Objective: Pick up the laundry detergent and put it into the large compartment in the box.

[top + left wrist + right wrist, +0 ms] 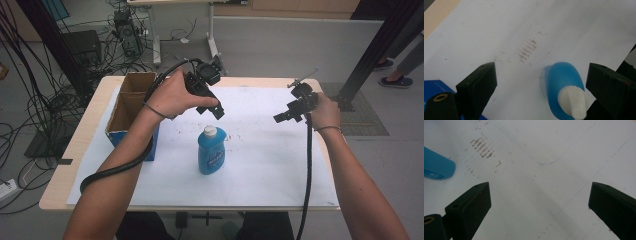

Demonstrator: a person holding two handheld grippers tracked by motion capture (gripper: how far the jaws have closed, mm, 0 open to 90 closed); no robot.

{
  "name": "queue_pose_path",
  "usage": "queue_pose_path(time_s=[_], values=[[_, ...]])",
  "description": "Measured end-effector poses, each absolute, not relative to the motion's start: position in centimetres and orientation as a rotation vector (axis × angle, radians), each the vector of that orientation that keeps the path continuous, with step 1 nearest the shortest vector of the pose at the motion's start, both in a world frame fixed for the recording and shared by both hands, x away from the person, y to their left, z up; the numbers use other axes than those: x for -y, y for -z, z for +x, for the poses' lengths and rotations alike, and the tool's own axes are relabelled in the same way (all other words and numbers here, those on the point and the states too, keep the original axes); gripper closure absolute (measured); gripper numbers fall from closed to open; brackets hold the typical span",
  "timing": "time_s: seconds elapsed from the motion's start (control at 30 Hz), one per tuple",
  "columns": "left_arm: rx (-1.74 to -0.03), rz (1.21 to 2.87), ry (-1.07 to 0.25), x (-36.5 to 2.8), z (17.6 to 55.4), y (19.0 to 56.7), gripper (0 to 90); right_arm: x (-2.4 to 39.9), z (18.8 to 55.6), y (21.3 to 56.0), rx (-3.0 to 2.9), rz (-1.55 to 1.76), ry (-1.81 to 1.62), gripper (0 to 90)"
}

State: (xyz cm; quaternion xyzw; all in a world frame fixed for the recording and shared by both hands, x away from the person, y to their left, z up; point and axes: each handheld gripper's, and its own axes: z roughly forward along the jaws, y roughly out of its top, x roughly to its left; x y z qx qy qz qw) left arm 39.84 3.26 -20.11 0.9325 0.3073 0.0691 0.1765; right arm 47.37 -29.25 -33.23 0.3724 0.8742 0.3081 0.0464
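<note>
Blue bottle (211, 150) upright mid-desk on white paper (270, 165). Left hand-held gripper (212, 110) above its white cap (572, 100), jaws wide apart, not touching. Right hand-held gripper (287, 116) well apart, jaws spread, empty. Cardboard box (131, 102) far left.

The bottle (211, 150) stands upright on the paper sheet (270, 165) that covers most of the desk (65, 175), near the middle. To its left, at the sheet's edge, sits the open box (131, 107). My left hand-held gripper (210, 111) hangs just behind and above the bottle; my right hand-held gripper (286, 116) is well apart to the bottle's right, over bare sheet.
</note>
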Motion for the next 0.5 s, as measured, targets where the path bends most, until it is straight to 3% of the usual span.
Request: queue_pose_path(time_s=[0.5], values=[[-0.829,2.662,-0.162,-3.3,37.8,20.5,10.2,29.5,47.3,33.2,-2.660,1.146,-0.943,4.3]])
